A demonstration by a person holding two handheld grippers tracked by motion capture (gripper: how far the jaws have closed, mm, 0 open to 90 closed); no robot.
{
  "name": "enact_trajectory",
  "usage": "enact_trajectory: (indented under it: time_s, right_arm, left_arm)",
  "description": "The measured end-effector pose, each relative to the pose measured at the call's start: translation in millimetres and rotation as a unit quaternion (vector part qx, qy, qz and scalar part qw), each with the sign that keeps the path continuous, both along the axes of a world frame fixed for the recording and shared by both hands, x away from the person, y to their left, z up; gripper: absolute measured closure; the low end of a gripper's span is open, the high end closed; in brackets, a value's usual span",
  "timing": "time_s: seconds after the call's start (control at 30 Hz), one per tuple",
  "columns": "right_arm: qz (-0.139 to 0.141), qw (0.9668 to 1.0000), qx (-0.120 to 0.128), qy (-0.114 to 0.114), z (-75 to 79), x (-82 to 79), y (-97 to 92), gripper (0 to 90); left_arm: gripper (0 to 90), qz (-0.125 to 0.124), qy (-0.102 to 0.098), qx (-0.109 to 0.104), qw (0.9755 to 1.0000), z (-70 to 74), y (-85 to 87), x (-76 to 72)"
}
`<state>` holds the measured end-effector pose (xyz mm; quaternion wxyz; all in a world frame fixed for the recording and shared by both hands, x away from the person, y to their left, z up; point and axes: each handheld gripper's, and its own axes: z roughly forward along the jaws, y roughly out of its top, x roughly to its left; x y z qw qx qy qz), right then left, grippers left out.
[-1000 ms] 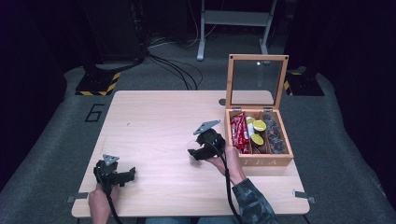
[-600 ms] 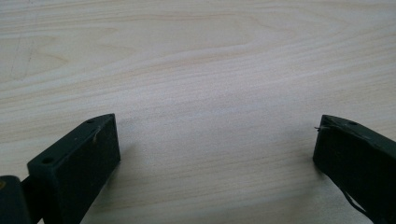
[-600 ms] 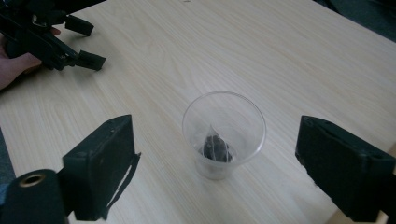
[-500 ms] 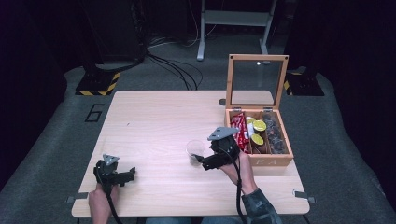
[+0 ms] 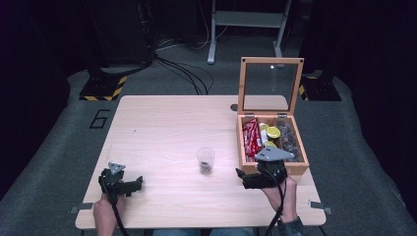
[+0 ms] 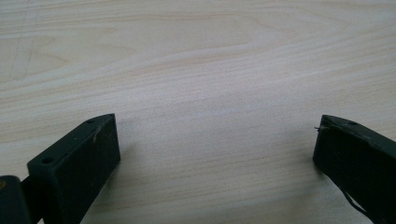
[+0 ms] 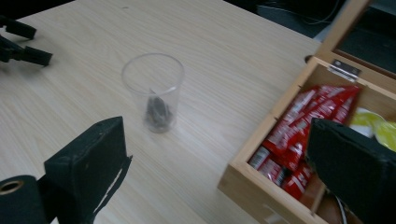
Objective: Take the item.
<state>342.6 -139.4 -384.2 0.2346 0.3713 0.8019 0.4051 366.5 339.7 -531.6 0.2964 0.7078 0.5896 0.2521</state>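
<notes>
Where everything rests, the table: pale wood, seen from above, with most of its surface bare.
Wooden box: at the table's right side, with its glass-paned lid standing upright and open.
Box contents: red packets in the left compartment, yellow capsules beside them, and darker items further right that are too small to make out.
Right gripper: held in the person's right hand at the box's front left corner, well apart from the cup. Its jaws have just been opening and now stand spread wide, with nothing between them.
Left gripper: low at the near left of the table. Its jaws are released, with bare wood between them, and it is not taking part.
Cup: a clear plastic tumbler standing upright near the middle of the table, between the two grippers and just left of the box. Nothing touches it.
Dark item: a small dark piece at the bottom of the cup. What it is cannot be told.
Done so far, as a judgement: the cup is set down on the table and let go, with one item already inside.
Left to do, as a judgement: the freed right gripper sits by the open box, so fetching something else from it for the cup looks likely to come next.
</notes>
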Motion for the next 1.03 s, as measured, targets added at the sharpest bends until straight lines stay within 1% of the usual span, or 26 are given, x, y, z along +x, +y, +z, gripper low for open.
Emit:
enact_trajectory:
  time_s: [0.03, 0.07, 0.1, 0.17, 0.2, 0.23, 0.33, 0.4, 0.47, 0.5, 0.53, 0.57, 0.6, 0.63, 0.67, 0.7, 0.73, 0.77, 0.8, 0.83, 0.87, 0.93, 0.97, 1.0, 1.03]
  right_arm:
    - [-0.007, 1.0, -0.002, -0.002, -1.4, -1.6, -5.4, 4.5]
    - [-0.007, 1.0, -0.002, -0.002, -1.4, -1.6, -5.4, 4.5]
    - [-0.025, 0.9997, -0.005, -0.003, -5.4, -5.0, -16.3, 4.8]
    - [-0.04, 0.9992, -0.005, -0.001, -10.7, -7.5, -26.1, 4.9]
    - [-0.04, 0.9992, -0.005, -0.001, -10.7, -7.5, -26.1, 4.9]
    - [-0.06, 0.9981, -0.007, -0.002, -19.5, -10.8, -38.5, 5.3]
    - [-0.087, 0.9962, -0.005, -0.001, -34.2, -15.0, -54.5, 5.9]
    - [-0.105, 0.9944, -0.005, 0.003, -43.5, -16.4, -63.7, 6.1]
    - [-0.124, 0.9923, 0.002, 0.01, -55.6, -17.3, -73.5, 6.2]
    - [-0.132, 0.9911, 0.003, 0.016, -64.3, -16.9, -79.9, 6.2]
    - [-0.141, 0.9897, 0.008, 0.025, -71.7, -16.6, -84.2, 6.2]
    - [-0.143, 0.9891, 0.012, 0.031, -77.6, -15.9, -87.7, 6.3]
    - [-0.143, 0.9891, 0.012, 0.031, -77.6, -15.9, -87.7, 6.3]
    - [-0.156, 0.9862, 0.014, 0.053, -97.7, -13.4, -97.2, 6.3]
    - [-0.156, 0.9862, 0.014, 0.053, -97.7, -13.4, -97.2, 6.3]
    - [-0.166, 0.9834, 0.012, 0.071, -110.9, -11.4, -100.9, 6.1]
    - [-0.167, 0.9831, 0.005, 0.075, -116.2, -9.8, -102.6, 5.5]
    - [-0.174, 0.9811, 0.004, 0.084, -122.3, -8.5, -103.6, 5.0]
    - [-0.174, 0.9811, 0.004, 0.084, -122.3, -8.5, -103.6, 5.0]
    - [-0.176, 0.9802, 0.002, 0.092, -128.6, -6.6, -105.9, 4.6]
    - [-0.182, 0.9785, 0.0, 0.097, -136.1, -3.8, -108.5, 3.0]
    - [-0.188, 0.9768, -0.011, 0.103, -141.8, -1.4, -109.6, 0.5]
    - [-0.188, 0.9768, -0.007, 0.103, -144.9, 0.3, -110.6, 0.0]
    - [-0.19, 0.9771, -0.008, 0.096, -145.7, -0.3, -112.3, 0.0]
    - [-0.194, 0.9765, -0.003, 0.094, -146.1, -0.4, -112.5, 0.0]
  left_arm:
    - [0.4, 0.0, 0.0, 0.0, 1.0, -0.1, -0.1, 0.0]
    - [0.4, 0.0, 0.0, 0.0, 1.0, -0.1, -0.1, 0.0]
    - [0.4, 0.0, 0.0, 0.0, 1.0, 0.0, 0.0, 0.0]
    - [0.4, 0.0, 0.0, 0.0, 1.0, 0.0, -0.1, 0.0]
    - [0.3, 0.0, 0.0, 0.0, 1.0, 0.0, -0.1, 0.0]
    - [0.4, 0.0, 0.0, 0.0, 1.0, 0.0, 0.0, 0.0]
    - [0.4, 0.0, 0.0, 0.0, 1.0, 0.0, 0.0, 0.0]
    - [0.3, 0.0, 0.0, 0.0, 1.0, 0.0, -0.1, 0.0]
    - [0.3, 0.0, 0.0, 0.0, 1.0, 0.0, -0.1, 0.0]
    - [0.4, 0.0, 0.0, 0.0, 1.0, 0.0, 0.0, 0.0]
    - [0.3, 0.0, 0.0, 0.0, 1.0, -0.1, -0.1, 0.0]
    - [0.4, 0.0, 0.0, 0.0, 1.0, 0.0, -0.1, 0.0]
    - [0.3, 0.0, 0.0, 0.0, 1.0, 0.0, -0.1, 0.0]
    - [0.4, 0.0, 0.0, 0.0, 1.0, 0.0, -0.1, 0.0]
    - [0.4, 0.0, 0.0, 0.0, 1.0, 0.0, -0.1, 0.0]
    - [0.3, 0.0, 0.0, -0.001, 1.0, 0.0, -0.1, 0.0]
    - [0.3, 0.001, 0.0, -0.001, 1.0, -0.1, -0.1, 0.0]
    - [0.4, 0.001, 0.0, 0.0, 1.0, 0.0, -0.1, 0.0]
    - [0.4, 0.001, 0.0, 0.0, 1.0, 0.0, -0.1, 0.0]
    - [0.4, 0.001, 0.0, 0.0, 1.0, 0.0, -0.1, 0.0]
    - [0.3, 0.0, 0.0, 0.0, 1.0, 0.0, -0.1, 0.0]
    - [0.4, 0.0, 0.0, 0.0, 1.0, 0.0, -0.1, 0.0]
    - [0.4, 0.0, 0.0, 0.0, 1.0, 0.0, 0.0, 0.0]
    - [0.4, 0.0, 0.0, 0.0, 1.0, 0.0, -0.1, 0.0]
    - [0.3, 0.0, 0.0, 0.0, 1.0, 0.0, 0.0, -0.1]
